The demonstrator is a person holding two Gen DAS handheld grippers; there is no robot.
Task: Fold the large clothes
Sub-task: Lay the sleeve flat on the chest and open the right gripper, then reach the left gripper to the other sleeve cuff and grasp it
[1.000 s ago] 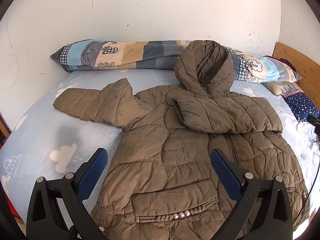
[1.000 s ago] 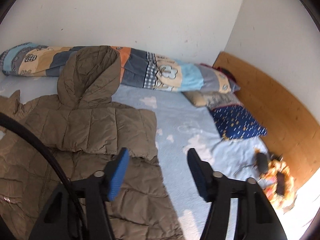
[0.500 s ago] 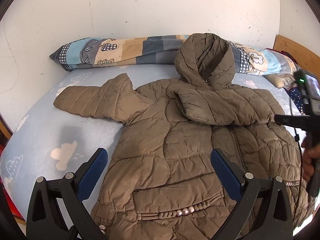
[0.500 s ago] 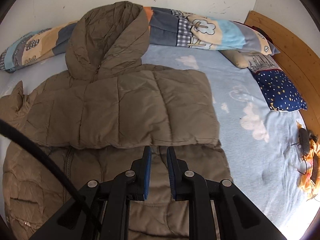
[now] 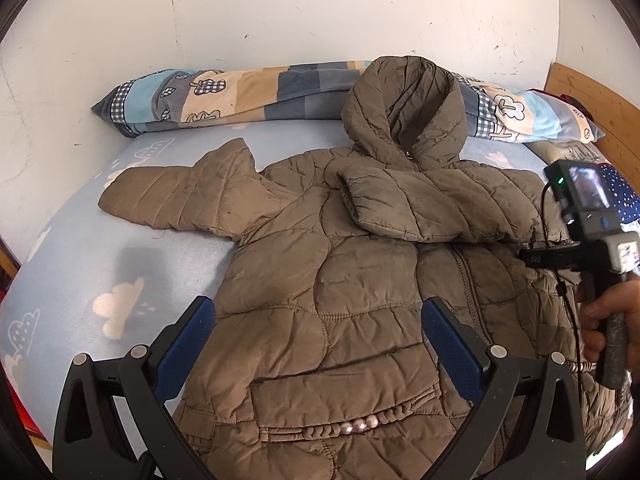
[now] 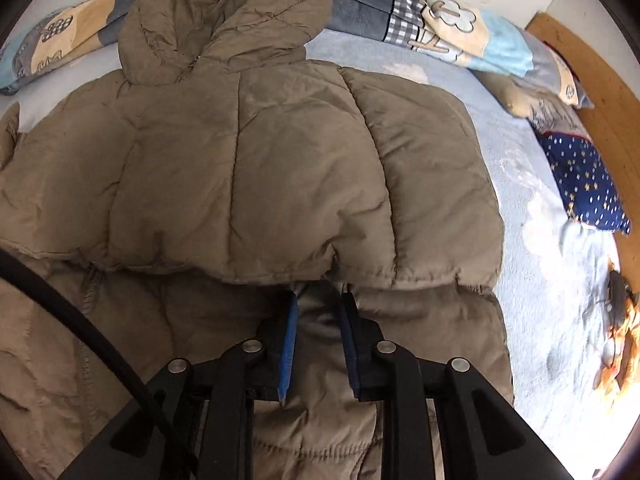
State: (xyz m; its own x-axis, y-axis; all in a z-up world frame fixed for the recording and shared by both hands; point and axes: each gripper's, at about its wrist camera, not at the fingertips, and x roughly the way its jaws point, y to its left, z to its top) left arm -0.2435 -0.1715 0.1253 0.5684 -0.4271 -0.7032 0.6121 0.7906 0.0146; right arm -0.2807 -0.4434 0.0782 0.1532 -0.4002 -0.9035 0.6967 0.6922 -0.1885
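The bed [image 5: 80,264] under its pale blue cloud-print sheet carries everything, and my brown padded jacket [image 5: 340,320] lies spread face up over most of it, hood [image 5: 404,108] propped against the long patchwork pillow [image 5: 224,96] at the wall edge and hem toward me at the near edge. 1 sleeve [image 5: 168,200] lies stretched out flat toward the left edge of the bed; the other sleeve [image 6: 280,184] is already folded across the chest. A small dark blue starred pillow [image 6: 584,184] sits near the right edge by the wooden bed frame [image 6: 592,92], well apart from the jacket. The jacket looks light for its bulk, soft and puffy, with a smooth shell I judge to be slippery, so a thin pinch of the outer layer would likely slide out; I would take a full bite over a quilted seam, a cuff or the hem, where the cloth is doubled and firmer. My left gripper [image 5: 320,344] hangs wide open over the lower front of the jacket, holding nothing. My right gripper [image 6: 318,312] is pointed steeply down at the lower edge of the folded sleeve, its jaws nearly closed after snapping in and then easing apart a little; brown cloth shows in the narrow gap, but I cannot tell whether the pads [image 6: 289,344] actually press it. In the left camera my hand [image 5: 608,320] shows on the right gripper's handle. The outstretched sleeve looks like the next fold, best taken at its cuff.
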